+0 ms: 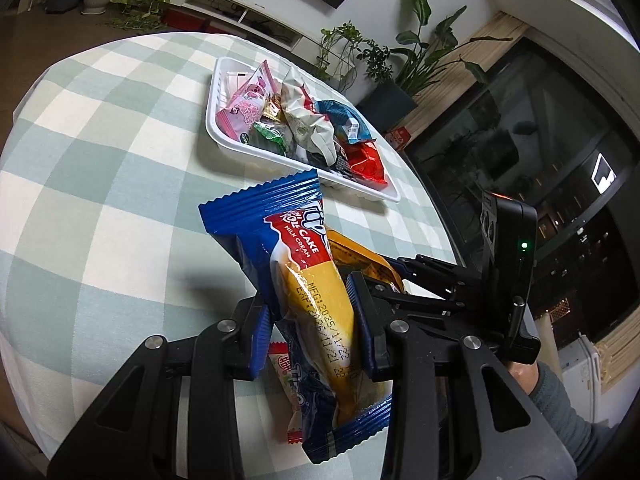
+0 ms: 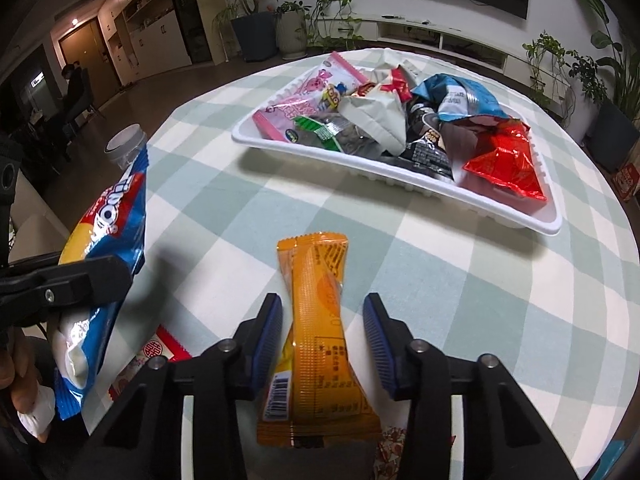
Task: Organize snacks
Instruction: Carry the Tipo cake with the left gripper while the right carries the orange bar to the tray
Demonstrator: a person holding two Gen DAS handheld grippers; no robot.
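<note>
My left gripper (image 1: pixel 310 296) is shut on a blue and yellow roll cake packet (image 1: pixel 304 248), held above the checked tablecloth; the packet also shows at the left of the right wrist view (image 2: pixel 108 216). My right gripper (image 2: pixel 322 300) stands open low over the table. An orange snack packet (image 2: pixel 320 344) lies between its jaws, with a gap on the right side. Farther back, a white tray (image 2: pixel 360 168) holds several snack packets: pink, green, white, blue, black and red. The same tray (image 1: pixel 212 120) lies ahead in the left wrist view.
A small red and white packet (image 2: pixel 160 352) lies on the cloth under the left gripper. The round table's edge (image 2: pixel 600 208) curves close behind the tray. Potted plants (image 2: pixel 616 80) and a low white cabinet (image 2: pixel 440 36) stand beyond. A person (image 2: pixel 74 80) sits far left.
</note>
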